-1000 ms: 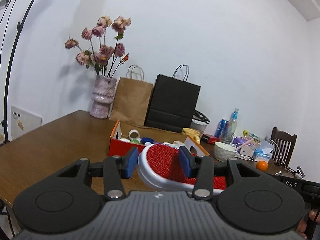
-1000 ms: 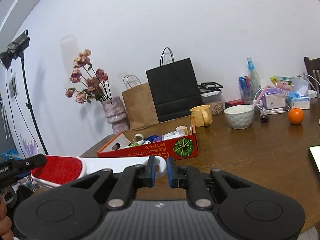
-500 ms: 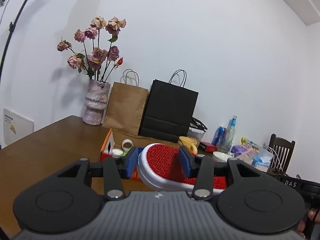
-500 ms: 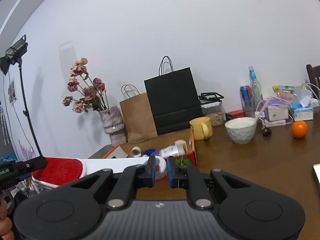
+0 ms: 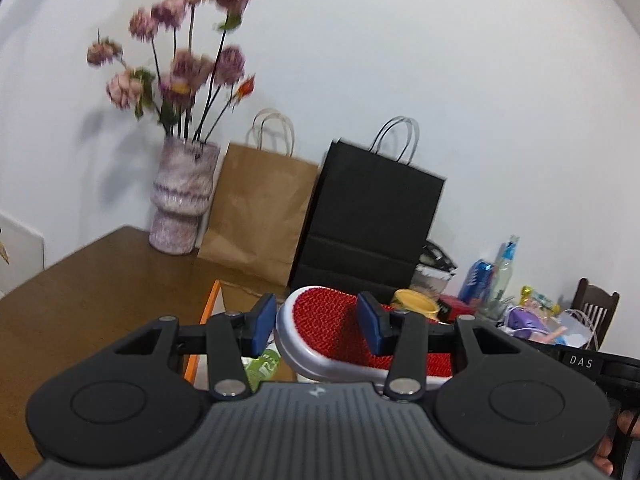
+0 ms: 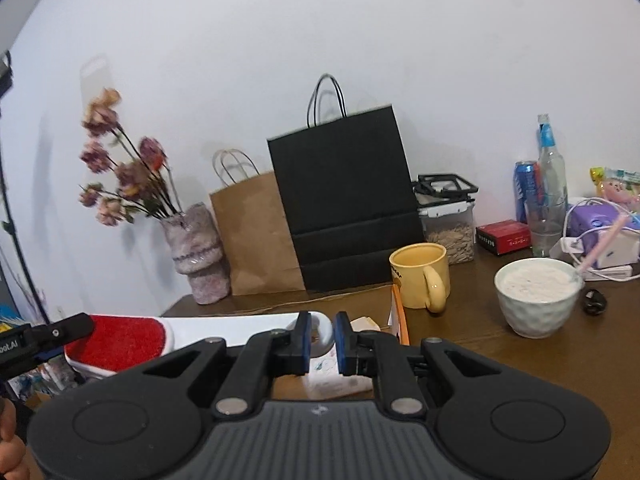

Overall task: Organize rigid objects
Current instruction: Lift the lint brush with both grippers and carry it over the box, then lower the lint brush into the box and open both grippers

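Right wrist view: right gripper [image 6: 321, 338] clamps lint brush [image 6: 224, 330] handle end; left gripper [image 5: 316, 320] pads straddle its red head, contact unclear; orange box [image 6: 398, 318] just ahead.

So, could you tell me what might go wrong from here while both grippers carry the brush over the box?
1. The right gripper pinches only the ring end of the brush handle; that thin hold may slip or twist.
2. The left gripper clamps the red head, so uneven motion between the two hands could wrench the brush.
3. The box already holds items, and the mug stands close beside it; lowering the brush may knock them.
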Available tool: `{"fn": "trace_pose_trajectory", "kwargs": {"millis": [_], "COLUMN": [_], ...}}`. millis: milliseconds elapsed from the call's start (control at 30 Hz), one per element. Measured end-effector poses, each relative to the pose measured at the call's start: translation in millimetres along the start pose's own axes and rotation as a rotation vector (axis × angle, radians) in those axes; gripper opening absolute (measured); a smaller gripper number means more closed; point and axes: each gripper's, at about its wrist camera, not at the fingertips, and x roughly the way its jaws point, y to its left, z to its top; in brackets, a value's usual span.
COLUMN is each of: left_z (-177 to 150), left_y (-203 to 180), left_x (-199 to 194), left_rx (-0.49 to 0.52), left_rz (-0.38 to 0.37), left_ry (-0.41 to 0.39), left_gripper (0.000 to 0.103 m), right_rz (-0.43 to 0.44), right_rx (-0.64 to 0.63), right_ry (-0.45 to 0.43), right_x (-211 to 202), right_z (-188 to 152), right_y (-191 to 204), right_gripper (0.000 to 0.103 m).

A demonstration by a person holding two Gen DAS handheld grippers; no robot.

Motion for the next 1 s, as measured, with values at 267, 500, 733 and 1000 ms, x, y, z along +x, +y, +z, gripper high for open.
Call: {"fn": "trace_pose_trajectory", "kwargs": {"millis": [267,500,733,1000], "left_z": [-30.9,-56.3,-48.5,-32.4], "left_y": [30.0,34.0,29.6,11.1], "left_x": [66.9,82.4,71.0,23.5], "left_rx": [-0.020,0.043,0.087,0.149], "left_rz": [0.024,0.024,0.078,0.099], "left_ry": [0.133,0.165,0.113,0.061], "left_gripper": [0.045,0.060,0.070,0.077], "right_rz": [-0.070,-0.087,-0.065,-0.015], "right_rx": [-0.108,-0.211,-0.187,-0.184], "right_ry": [0.094,0.115,0.106,0.092], "right_x": [70.3,85.3,77.7,29.7], "right_z": [-27.9,-48.4,-43.5,-29.9], "right_y": [-1.3,2.8,-0.2,14.6], "right_gripper": [0.013,0.019,0.024,0.033]}}
